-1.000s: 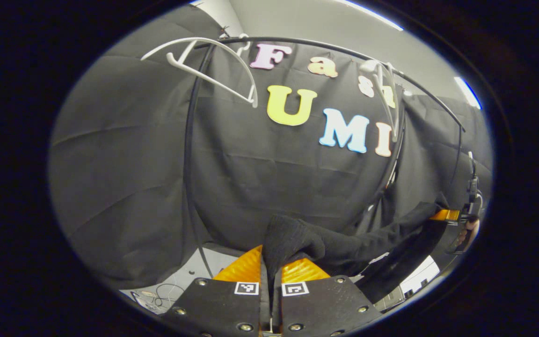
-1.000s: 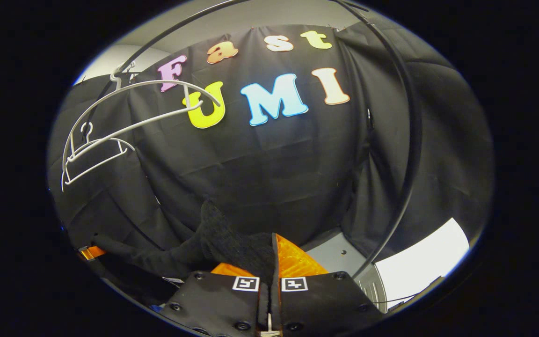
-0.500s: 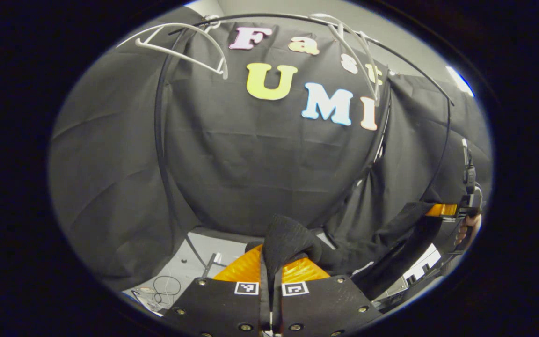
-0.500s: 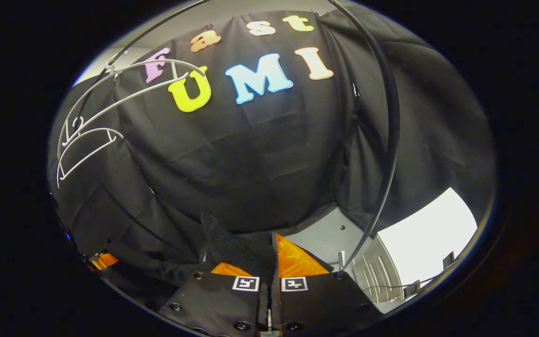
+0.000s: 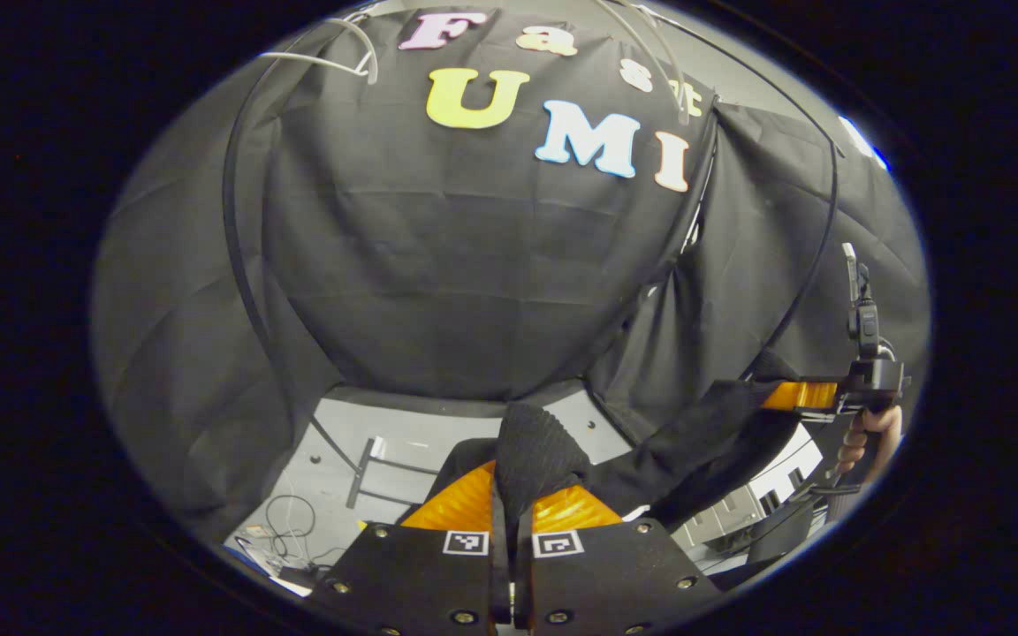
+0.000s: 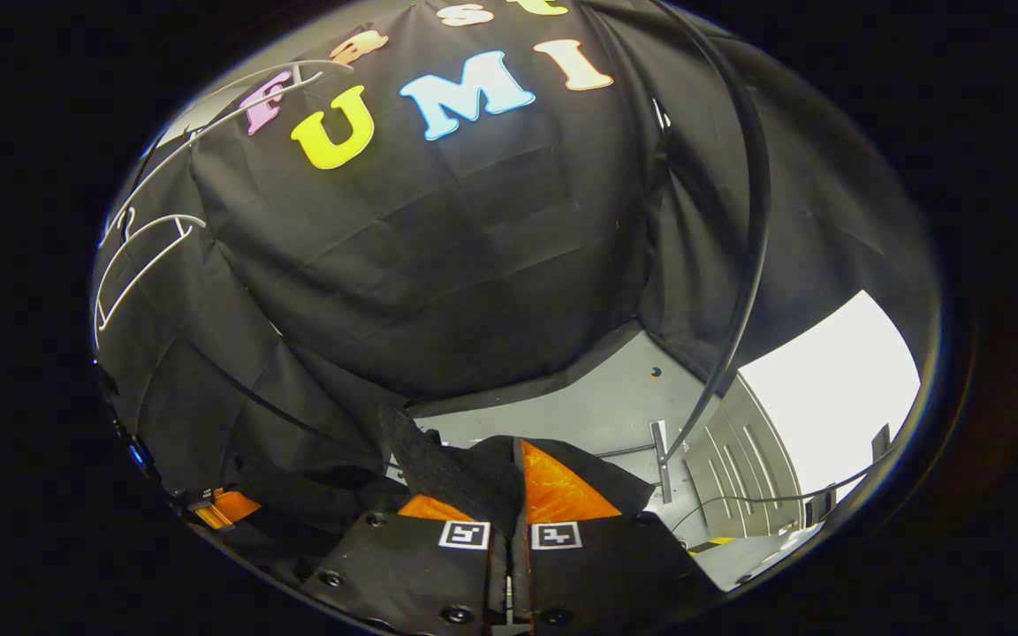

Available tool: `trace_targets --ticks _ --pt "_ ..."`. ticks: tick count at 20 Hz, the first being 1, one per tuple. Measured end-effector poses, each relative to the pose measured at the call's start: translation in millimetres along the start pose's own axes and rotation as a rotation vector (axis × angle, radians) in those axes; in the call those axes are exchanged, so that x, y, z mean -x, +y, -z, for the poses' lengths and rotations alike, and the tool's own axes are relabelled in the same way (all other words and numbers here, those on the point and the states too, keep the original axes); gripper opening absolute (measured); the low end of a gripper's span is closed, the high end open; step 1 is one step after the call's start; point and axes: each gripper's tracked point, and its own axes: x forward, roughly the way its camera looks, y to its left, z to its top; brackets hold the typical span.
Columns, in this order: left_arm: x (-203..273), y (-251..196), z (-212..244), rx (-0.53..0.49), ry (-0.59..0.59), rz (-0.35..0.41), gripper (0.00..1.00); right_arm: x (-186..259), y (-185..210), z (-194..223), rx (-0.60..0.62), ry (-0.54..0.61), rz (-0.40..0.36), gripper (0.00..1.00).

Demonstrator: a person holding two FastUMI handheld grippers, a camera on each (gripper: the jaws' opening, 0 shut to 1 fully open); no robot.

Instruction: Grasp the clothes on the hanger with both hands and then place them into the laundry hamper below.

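The left tool (image 5: 511, 503) was clamped on a fold of the black garment (image 5: 540, 446), its orange fingers (image 5: 460, 503) pressed together on the cloth. The right tool (image 6: 509, 495) was likewise clamped on another part of the garment (image 6: 447, 464); in the left gripper view it appeared farther off (image 5: 796, 395) with the holding hand (image 5: 867, 433) behind it, the cloth slung between the two tools. The white hangers (image 6: 142, 256) hung bare on the black rail (image 6: 752, 221), high above the tools. Judged from this, the garment was off the hanger and the carry-down step was in hand. The next move called for lowering both tools together over the hamper and then parting the fingers. The hamper could not be made out; the garment's lower part was cut off beneath the tools, and black cloth against the black wall blurred its outline.
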Motion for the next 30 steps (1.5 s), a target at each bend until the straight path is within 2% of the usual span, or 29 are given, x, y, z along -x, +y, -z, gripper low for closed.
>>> trace_targets --ticks 8,14,15,16,20,21,22,23,24,26,27,29,30 --pt "-61 1 58 -0.091 0.098 0.010 0.04 -33 -27 46 0.018 0.055 0.062 0.04" --pt "-79 4 63 -0.064 0.112 -0.009 0.04 -35 -44 66 0.018 0.098 0.097 0.06" --pt "-79 6 63 -0.068 0.116 -0.011 0.04 -34 -45 69 0.021 0.105 0.097 0.02" --pt "-79 4 64 -0.071 0.119 -0.013 0.04 -35 -44 72 0.023 0.114 0.093 0.07" --pt "-81 3 65 -0.075 0.128 -0.020 0.04 -32 -45 78 0.021 0.137 0.084 0.10" --pt "-82 2 66 -0.081 0.129 -0.021 0.04 -32 -47 79 0.016 0.145 0.092 0.10" --pt "-81 1 68 -0.087 0.133 -0.023 0.06 -33 -47 82 0.008 0.151 0.088 0.06" --pt "-81 2 70 -0.093 0.142 -0.030 0.03 -32 -48 83 0.002 0.154 0.090 0.10" --pt "-82 3 71 -0.100 0.149 -0.039 0.08 -32 -43 84 -0.006 0.159 0.070 0.21" --pt "-84 2 78 -0.102 0.172 -0.036 0.11 -31 -40 88 0.000 0.173 0.057 0.47" --pt "-84 1 82 -0.103 0.183 -0.027 0.30 -30 -36 89 0.004 0.175 0.039 0.57" --pt "-79 1 82 -0.120 0.180 -0.016 0.68 -26 -34 83 0.022 0.179 0.041 1.00" --pt "-75 3 76 -0.137 0.171 -0.026 0.87 -24 -35 87 0.033 0.177 0.042 0.94"
